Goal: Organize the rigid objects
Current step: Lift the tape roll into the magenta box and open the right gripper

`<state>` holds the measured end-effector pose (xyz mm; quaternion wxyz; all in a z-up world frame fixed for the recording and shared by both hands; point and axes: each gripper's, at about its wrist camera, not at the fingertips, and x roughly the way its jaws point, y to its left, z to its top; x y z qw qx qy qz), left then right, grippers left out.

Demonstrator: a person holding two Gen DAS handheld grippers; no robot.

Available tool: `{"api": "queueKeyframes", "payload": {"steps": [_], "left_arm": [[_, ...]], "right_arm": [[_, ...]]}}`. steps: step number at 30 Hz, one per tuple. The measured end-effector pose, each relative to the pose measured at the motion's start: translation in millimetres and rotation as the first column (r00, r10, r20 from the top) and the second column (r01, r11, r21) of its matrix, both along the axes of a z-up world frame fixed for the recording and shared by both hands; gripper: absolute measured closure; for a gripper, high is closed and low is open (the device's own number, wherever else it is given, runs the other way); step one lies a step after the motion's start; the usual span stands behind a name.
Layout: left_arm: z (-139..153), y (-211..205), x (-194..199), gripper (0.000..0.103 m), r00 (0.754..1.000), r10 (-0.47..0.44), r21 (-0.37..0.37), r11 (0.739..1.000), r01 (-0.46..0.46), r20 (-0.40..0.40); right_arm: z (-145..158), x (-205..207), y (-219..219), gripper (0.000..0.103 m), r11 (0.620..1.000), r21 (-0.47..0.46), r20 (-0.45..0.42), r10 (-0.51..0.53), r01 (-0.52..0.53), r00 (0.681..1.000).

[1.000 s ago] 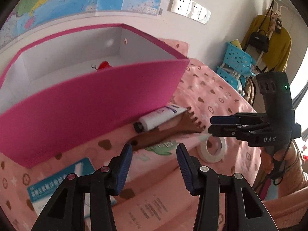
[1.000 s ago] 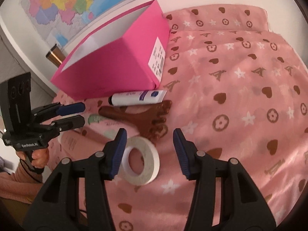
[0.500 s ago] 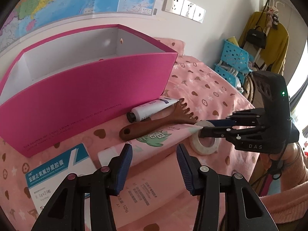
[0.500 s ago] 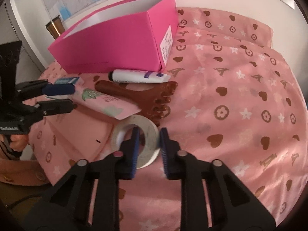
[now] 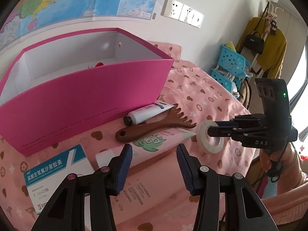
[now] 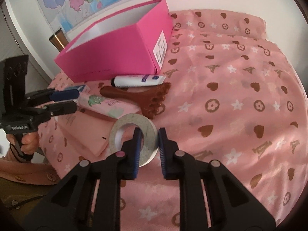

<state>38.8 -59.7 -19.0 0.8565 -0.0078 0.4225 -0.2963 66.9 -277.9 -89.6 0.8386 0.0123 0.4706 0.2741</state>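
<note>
My right gripper [image 6: 148, 134] is shut on the rim of a white tape roll [image 6: 148, 129], one finger through its hole, and holds it lifted and tilted off the bed; both show in the left wrist view, the gripper [image 5: 210, 128] and the roll [image 5: 204, 142]. My left gripper [image 5: 154, 154] is open and empty above a pink tube [image 5: 154, 142]. A brown wooden comb [image 5: 154, 127] and a white tube [image 5: 148, 111] lie beside the open pink box [image 5: 86, 100]. A small red object [image 5: 99, 64] lies inside the box.
A blue-and-white medicine carton [image 5: 50, 171] lies at the left. A pink pouch [image 5: 154, 190] lies under my left gripper. The pink patterned bedspread [image 6: 240, 96] stretches right. Blue baskets [image 5: 231, 67] and a coat rack stand beyond the bed. A metal cup [image 6: 57, 40] stands behind the box.
My right gripper came down over the tape roll, shut on its rim and lifted it off the bed. My left gripper stayed open and drew back slightly.
</note>
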Motion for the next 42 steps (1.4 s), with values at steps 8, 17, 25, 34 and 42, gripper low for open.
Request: {"api": "queueKeyframes", "payload": {"steps": [8, 17, 25, 34, 42], "left_arm": [[10, -16, -8, 0.055, 0.997, -0.082, -0.057, 0.995, 0.082, 0.007], [24, -32, -1, 0.057, 0.994, -0.102, -0.093, 0.990, 0.104, 0.033], [56, -22, 28, 0.061, 0.994, -0.035, -0.099, 0.994, 0.045, 0.101], [71, -7, 80, 0.061, 0.995, 0.049, -0.102, 0.994, -0.040, 0.085], [56, 1, 110, 0.063, 0.996, 0.090, -0.087, 0.992, -0.087, 0.021]], "right_arm": [[20, -1, 10, 0.083, 0.998, 0.051, 0.040, 0.019, -0.021, 0.999], [44, 14, 30, 0.083, 0.993, 0.099, 0.096, 0.049, -0.058, 0.994], [79, 49, 52, 0.083, 0.990, 0.105, 0.189, 0.069, -0.090, 0.980], [92, 110, 81, 0.083, 0.992, 0.090, 0.194, 0.071, -0.090, 0.979], [69, 141, 97, 0.083, 0.994, 0.052, 0.095, 0.088, -0.094, 0.992]]}}
